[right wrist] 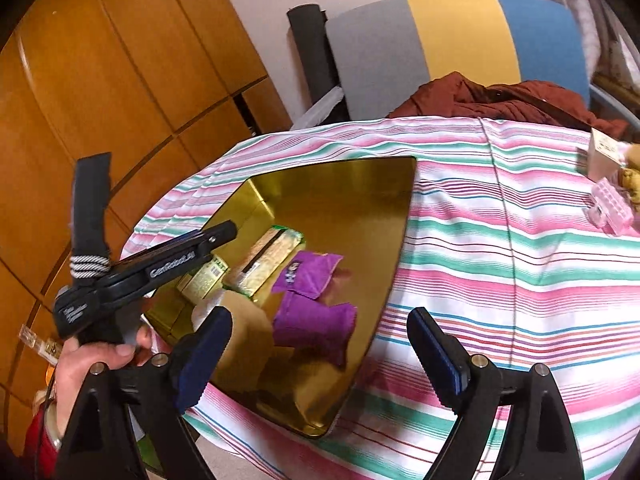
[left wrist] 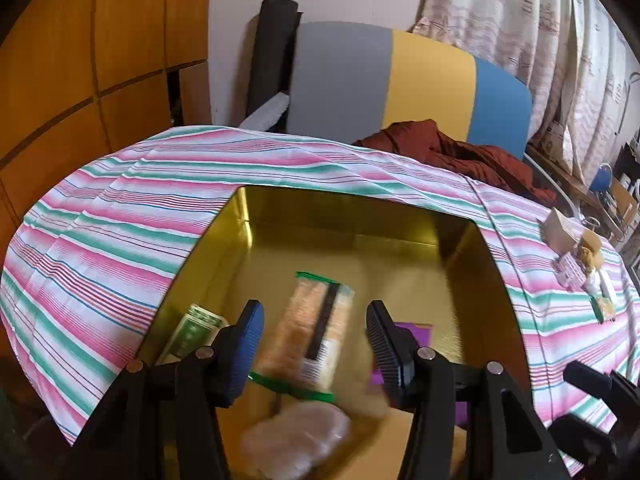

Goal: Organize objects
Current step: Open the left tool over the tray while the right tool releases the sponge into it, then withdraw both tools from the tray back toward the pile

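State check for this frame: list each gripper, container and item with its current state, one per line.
left gripper: open, empty, above the box
right gripper: open, empty
gold box: open, no lid on
purple packet: lying in box
green-edged packet: lying in box
pink case: on the cloth, outside box

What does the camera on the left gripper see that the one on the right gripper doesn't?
Only the left view: its own open left gripper from behind, over a long snack packet.
Only the right view: the person's hand and the open right gripper.
Both: the gold tin, purple pouches, striped cloth, chair.
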A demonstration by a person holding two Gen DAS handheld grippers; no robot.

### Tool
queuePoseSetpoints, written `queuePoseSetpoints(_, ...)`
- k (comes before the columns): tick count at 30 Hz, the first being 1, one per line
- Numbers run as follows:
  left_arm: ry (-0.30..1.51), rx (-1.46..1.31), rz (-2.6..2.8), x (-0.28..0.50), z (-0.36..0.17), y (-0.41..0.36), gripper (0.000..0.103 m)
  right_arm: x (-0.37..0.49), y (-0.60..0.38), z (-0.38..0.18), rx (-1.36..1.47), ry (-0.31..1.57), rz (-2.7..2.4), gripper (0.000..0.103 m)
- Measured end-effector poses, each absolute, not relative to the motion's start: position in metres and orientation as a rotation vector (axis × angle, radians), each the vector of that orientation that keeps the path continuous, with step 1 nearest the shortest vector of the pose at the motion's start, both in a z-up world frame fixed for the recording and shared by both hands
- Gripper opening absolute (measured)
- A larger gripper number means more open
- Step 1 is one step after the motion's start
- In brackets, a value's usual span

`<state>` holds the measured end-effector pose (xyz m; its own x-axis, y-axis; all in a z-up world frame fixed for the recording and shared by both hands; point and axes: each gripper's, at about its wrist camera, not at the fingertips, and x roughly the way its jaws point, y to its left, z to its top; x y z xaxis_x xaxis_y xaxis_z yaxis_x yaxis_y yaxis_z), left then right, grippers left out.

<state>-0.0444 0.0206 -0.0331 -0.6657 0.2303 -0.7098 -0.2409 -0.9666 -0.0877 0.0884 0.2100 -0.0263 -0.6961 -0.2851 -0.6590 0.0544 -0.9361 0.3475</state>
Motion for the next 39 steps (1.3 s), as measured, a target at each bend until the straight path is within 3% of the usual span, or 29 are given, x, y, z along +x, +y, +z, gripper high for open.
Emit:
queuePoseSetpoints(22, 0.245, -1.021, 2.352, 0.028, -0.031, 0.139, 0.054, 0.108, 0.31, -0.044, 1.23, -0.541, -2.885, 0.091)
queuePoseSetpoints(39, 0.376, -1.018, 2.086, 0.082, -0.062, 0.239, 0.054, 0.154, 0.457, -0.066, 1.367, -0.709, -3.185, 0.092)
